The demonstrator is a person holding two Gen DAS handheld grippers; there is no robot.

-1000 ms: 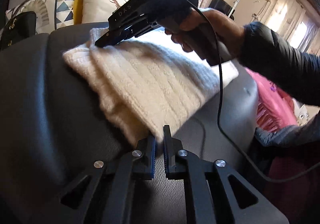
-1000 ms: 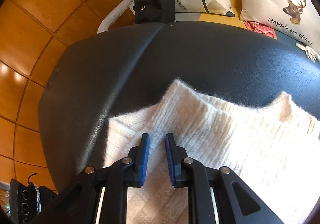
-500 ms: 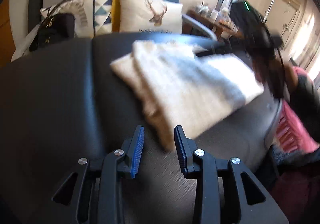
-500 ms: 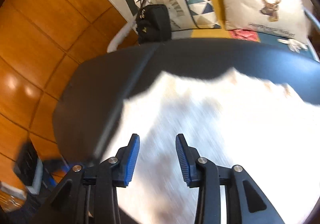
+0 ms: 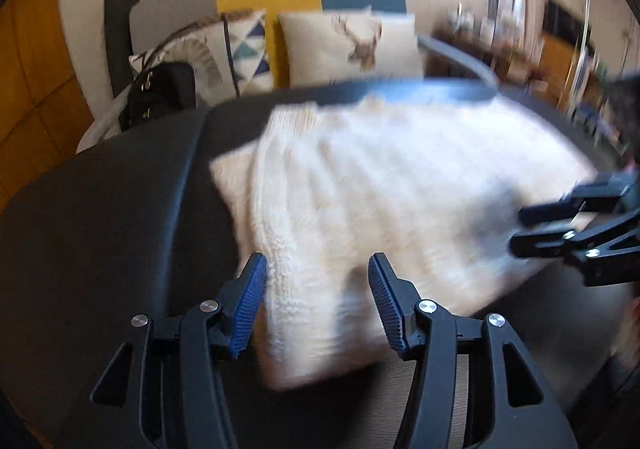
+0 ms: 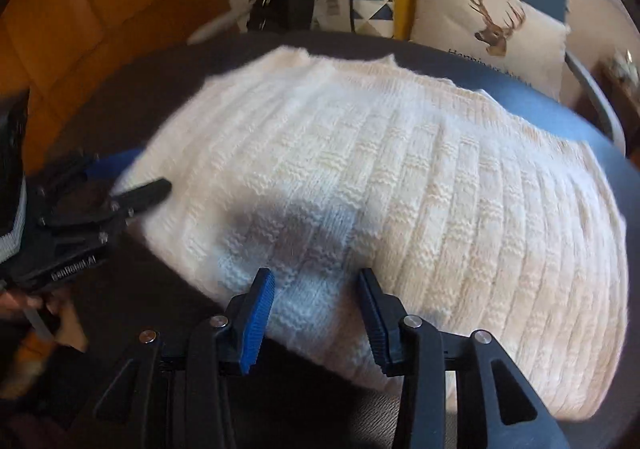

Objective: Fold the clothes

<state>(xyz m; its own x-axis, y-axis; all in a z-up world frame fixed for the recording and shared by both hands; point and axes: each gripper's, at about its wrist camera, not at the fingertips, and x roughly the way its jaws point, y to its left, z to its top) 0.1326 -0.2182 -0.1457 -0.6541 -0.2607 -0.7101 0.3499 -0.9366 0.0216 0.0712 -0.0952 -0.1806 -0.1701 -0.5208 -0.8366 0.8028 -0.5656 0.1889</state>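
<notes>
A cream ribbed knit sweater (image 5: 380, 189) lies folded flat on the black table (image 5: 120, 229). My left gripper (image 5: 316, 277) hangs over the sweater's near left corner. Its jaws are opening, the knit shows between the blue pads, and they do not press on it. My right gripper (image 6: 316, 285) sits at the near edge of the sweater (image 6: 400, 169), further right. Its jaws are opening too, over the fabric without pinching it. Each gripper shows in the other's view: the right gripper (image 5: 520, 231) at the right edge, the left gripper (image 6: 140, 175) at the left.
Behind the table stands a sofa with a deer cushion (image 6: 492, 25), a triangle-patterned cushion (image 5: 224, 49) and a black handbag (image 5: 160, 93). An orange wooden wall (image 6: 100, 1) is on the left. The table (image 6: 100, 289) is bare around the sweater.
Both grippers went from shut at the sweater's corners to open. The right gripper swung from the far left corner to the near edge. The left one drew back and rose a little.
</notes>
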